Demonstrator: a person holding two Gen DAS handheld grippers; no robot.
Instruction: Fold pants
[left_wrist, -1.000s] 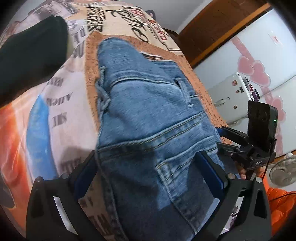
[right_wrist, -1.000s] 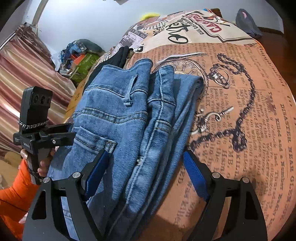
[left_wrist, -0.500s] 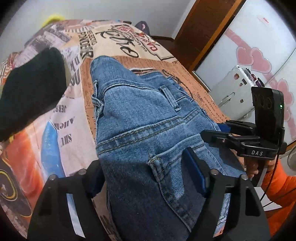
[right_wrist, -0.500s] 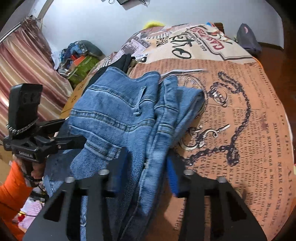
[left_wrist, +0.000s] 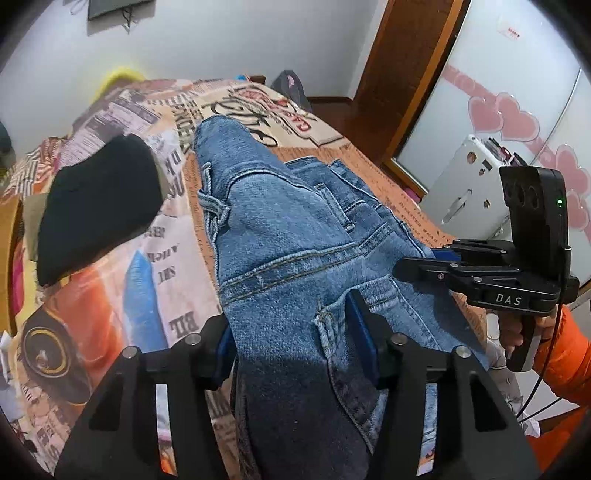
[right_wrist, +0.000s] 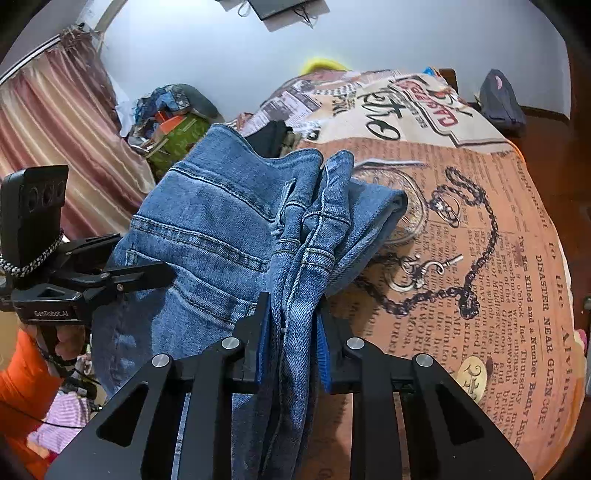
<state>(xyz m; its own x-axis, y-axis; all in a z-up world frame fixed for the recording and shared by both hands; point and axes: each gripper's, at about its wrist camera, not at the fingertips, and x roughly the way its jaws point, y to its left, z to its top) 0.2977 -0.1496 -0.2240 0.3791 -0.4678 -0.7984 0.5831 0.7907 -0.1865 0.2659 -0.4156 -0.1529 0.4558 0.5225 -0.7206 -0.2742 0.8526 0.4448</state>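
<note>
On the bed (left_wrist: 155, 295), spread with one newspaper-print cover in orange and cream, lies one pair of blue jeans (left_wrist: 288, 229), already folded lengthwise so that several denim layers stack along the right side. The waist end rises off the cover toward both cameras, while the far end rests flat on the print.

Two grippers hold that raised end. The left gripper (left_wrist: 295, 339) has its two blue-padded fingers pressed onto the denim beside one back pocket (left_wrist: 354, 362), with the cloth bunched between them. The right gripper (right_wrist: 291, 332) pinches the stacked folded edge, its two fingers tight against the layers on either side. Each gripper shows in the other's camera: the right one at the jeans' right edge in the left view, the left one at the jeans' left edge in the right view, each held by one hand in an orange sleeve (left_wrist: 569, 362).

Two belt loops (left_wrist: 347, 218) show on the waistband in the left view. One black garment (left_wrist: 96, 206) lies on the cover just left of the jeans, apart from them. One pink-striped curtain (right_wrist: 55, 147) hangs at the left of the right view, with one heap of mixed clutter (right_wrist: 170, 122) beside it. One dark bag (right_wrist: 502, 99) sits beyond the bed's far corner.
</note>
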